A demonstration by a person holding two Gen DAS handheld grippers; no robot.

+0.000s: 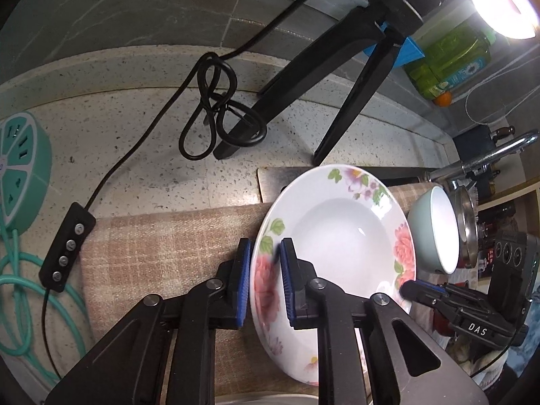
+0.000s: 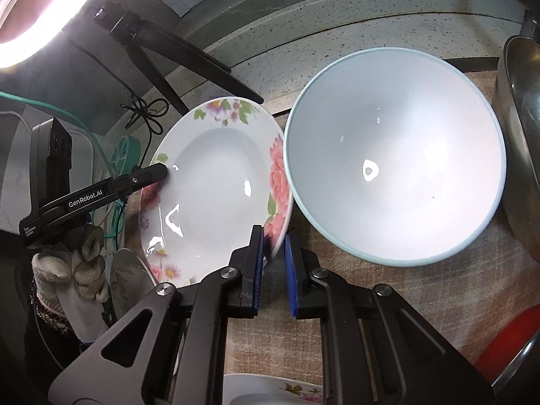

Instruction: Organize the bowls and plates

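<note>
A white plate with pink flowers (image 1: 337,229) is held tilted above a beige cloth mat (image 1: 162,243). My left gripper (image 1: 266,266) is shut on its left rim, with a blue pad on each face. My right gripper (image 2: 273,260) is shut on the opposite rim of the same plate (image 2: 216,182). In the right wrist view the left gripper (image 2: 158,172) shows at the plate's far edge, above a gloved hand (image 2: 67,270). A pale blue-green bowl (image 2: 395,155) leans on the mat just right of the plate, touching or nearly touching its rim.
Black tripod legs (image 1: 303,67) and a coiled cable (image 1: 219,118) stand on the speckled counter behind. A teal power strip (image 1: 20,168) and a button remote (image 1: 67,243) lie left. A steel bowl (image 2: 519,135) stands right, a tap (image 1: 499,155) beyond. Another floral plate (image 2: 297,389) lies below.
</note>
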